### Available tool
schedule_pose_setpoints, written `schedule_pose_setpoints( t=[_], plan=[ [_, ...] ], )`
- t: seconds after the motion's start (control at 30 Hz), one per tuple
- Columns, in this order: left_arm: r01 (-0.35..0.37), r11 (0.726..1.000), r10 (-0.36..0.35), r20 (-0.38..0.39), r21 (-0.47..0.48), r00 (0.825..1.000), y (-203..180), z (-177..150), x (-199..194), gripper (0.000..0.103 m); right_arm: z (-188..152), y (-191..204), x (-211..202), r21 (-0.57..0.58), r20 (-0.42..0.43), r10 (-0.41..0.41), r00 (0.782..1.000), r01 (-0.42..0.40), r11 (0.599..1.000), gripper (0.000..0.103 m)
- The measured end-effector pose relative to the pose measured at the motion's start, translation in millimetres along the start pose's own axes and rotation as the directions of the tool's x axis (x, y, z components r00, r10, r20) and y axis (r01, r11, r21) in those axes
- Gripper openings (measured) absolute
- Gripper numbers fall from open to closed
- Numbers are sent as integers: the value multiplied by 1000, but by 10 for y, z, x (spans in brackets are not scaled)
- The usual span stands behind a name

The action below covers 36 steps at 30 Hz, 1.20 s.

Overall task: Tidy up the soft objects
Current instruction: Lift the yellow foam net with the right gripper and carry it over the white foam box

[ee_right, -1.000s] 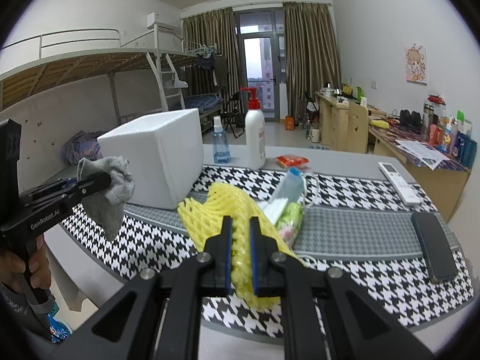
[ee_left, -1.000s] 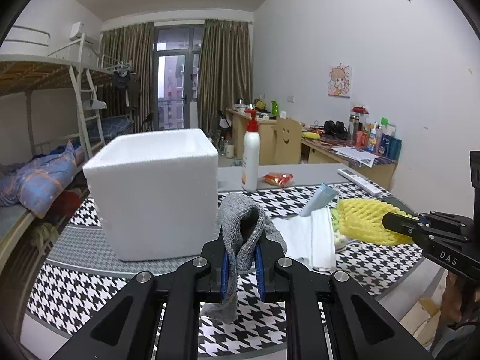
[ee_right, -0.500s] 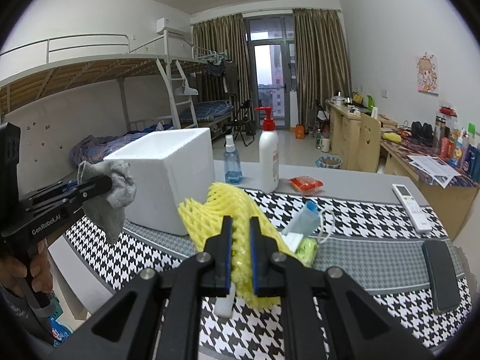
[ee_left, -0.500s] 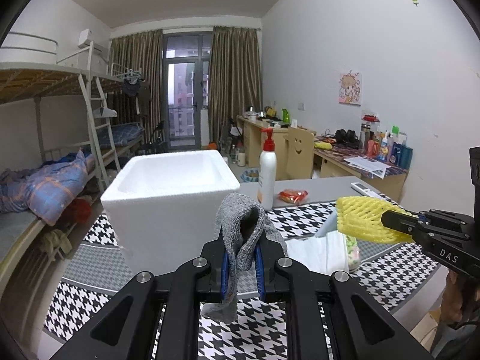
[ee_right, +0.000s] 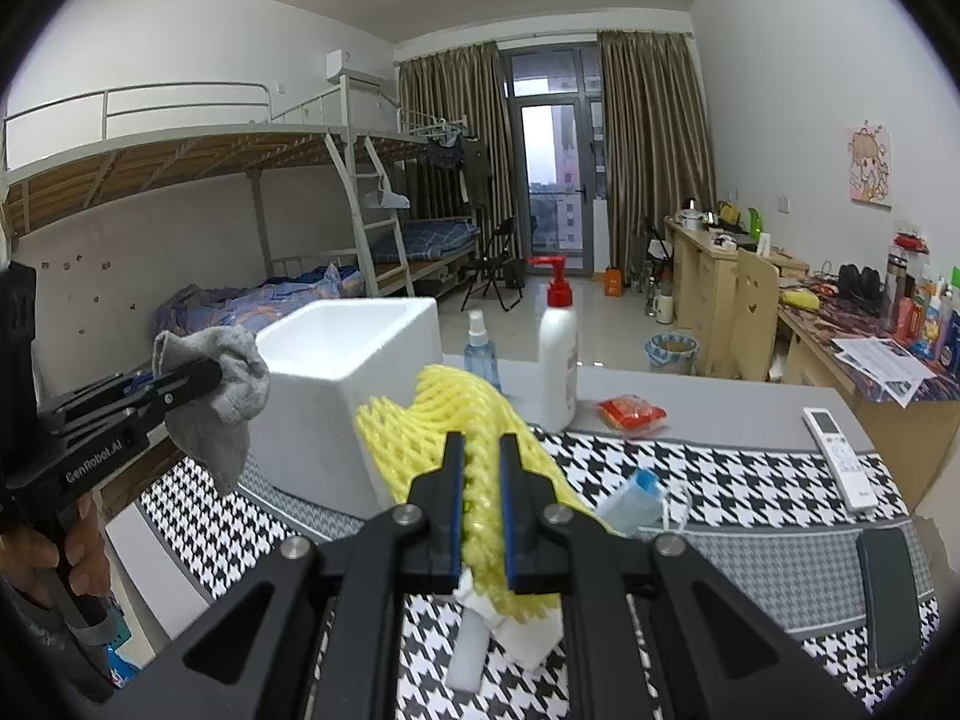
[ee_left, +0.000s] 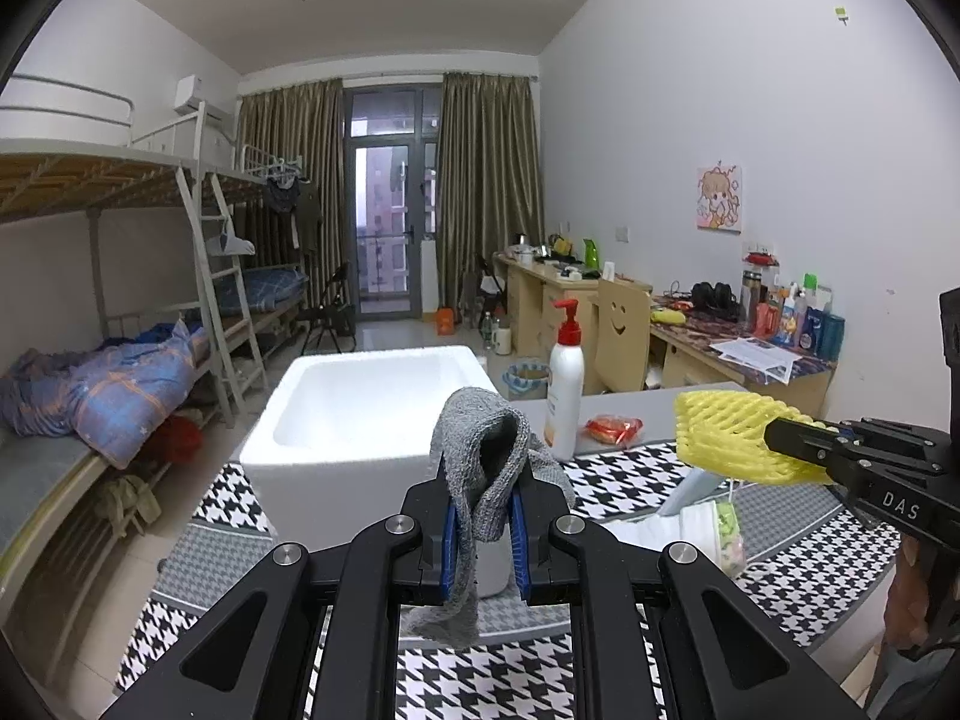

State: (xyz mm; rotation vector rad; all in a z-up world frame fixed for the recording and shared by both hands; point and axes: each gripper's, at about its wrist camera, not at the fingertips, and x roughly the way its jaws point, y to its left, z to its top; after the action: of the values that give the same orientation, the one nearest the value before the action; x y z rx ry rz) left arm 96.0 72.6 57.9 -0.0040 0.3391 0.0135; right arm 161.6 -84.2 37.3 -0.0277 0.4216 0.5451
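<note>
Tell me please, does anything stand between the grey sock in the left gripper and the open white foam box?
Nothing visible does. The grey sock hangs clamped in the left gripper, above the table, and the white foam box sits just beyond it with its top open.

The white foam box (ee_left: 366, 420) stands open-topped and unobstructed; a pump bottle (ee_left: 564, 396) stands just beside it.

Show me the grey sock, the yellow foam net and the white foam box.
grey sock (ee_left: 480, 450), left wrist view, folded top
yellow foam net (ee_right: 474, 414), right wrist view, mesh above the jaws
white foam box (ee_left: 336, 462), left wrist view, front wall
</note>
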Motion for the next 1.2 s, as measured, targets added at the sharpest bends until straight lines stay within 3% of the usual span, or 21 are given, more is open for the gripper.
schedule_pose_setpoints(
  t=[0.53, 1.2],
  plan=[
    [-54, 999, 54, 36, -4, 998, 173, 129, 27, 15, 213, 83, 226, 15, 5, 32, 999, -32, 999, 13],
    [-136, 990, 138, 60, -35, 989, 499, 137, -83, 15, 438, 501, 435, -53, 10, 92, 996, -91, 994, 13]
  ],
)
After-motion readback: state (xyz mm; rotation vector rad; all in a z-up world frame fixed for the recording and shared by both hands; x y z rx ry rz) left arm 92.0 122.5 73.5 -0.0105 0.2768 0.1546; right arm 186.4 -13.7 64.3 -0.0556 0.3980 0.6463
